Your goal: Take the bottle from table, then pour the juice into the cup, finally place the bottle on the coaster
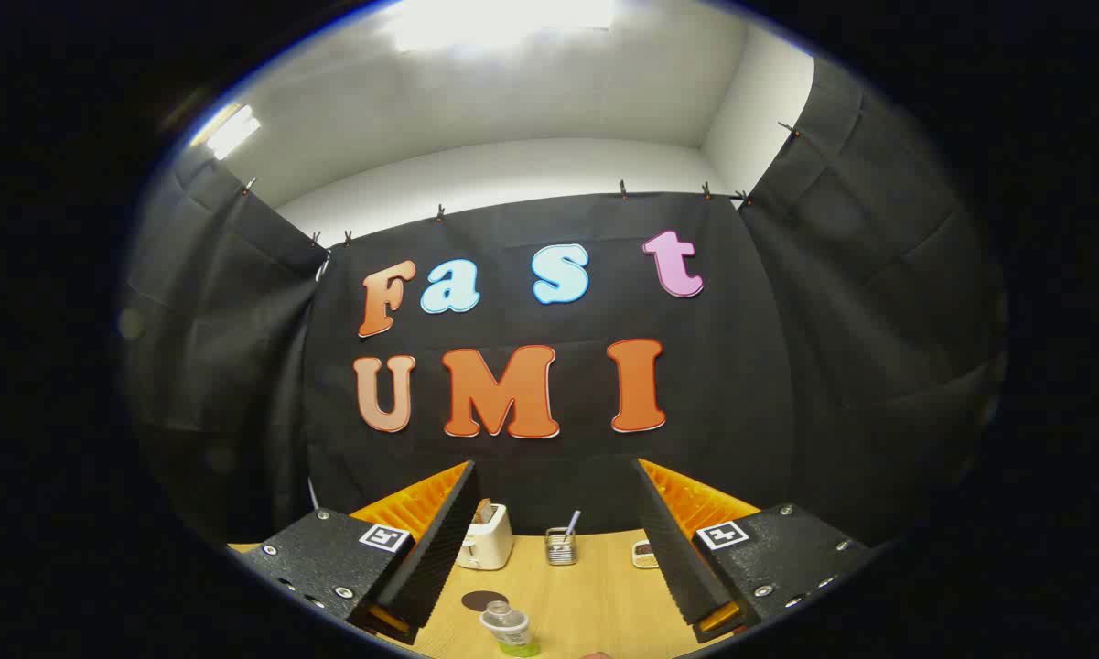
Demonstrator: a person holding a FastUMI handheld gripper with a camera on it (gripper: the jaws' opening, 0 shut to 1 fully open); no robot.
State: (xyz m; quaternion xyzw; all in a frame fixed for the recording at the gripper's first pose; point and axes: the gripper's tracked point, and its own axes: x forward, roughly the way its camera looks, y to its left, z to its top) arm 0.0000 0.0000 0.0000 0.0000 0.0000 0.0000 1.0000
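Note:
A small clear bottle (509, 630) with green juice at its bottom stands on the wooden table (595, 595), low between my fingers and a little toward the left one. Just behind it lies a dark round coaster (483, 599), flat on the table. My gripper (554, 545) is open, held well above the table, with nothing between its fingers (439, 549). The cup is hard to make out from here.
At the back of the table, against the black cloth wall, stand a white toaster (487, 540), a clear holder (561, 545) with a straw-like stick in it, and a small flat object (645, 553) beside the right finger.

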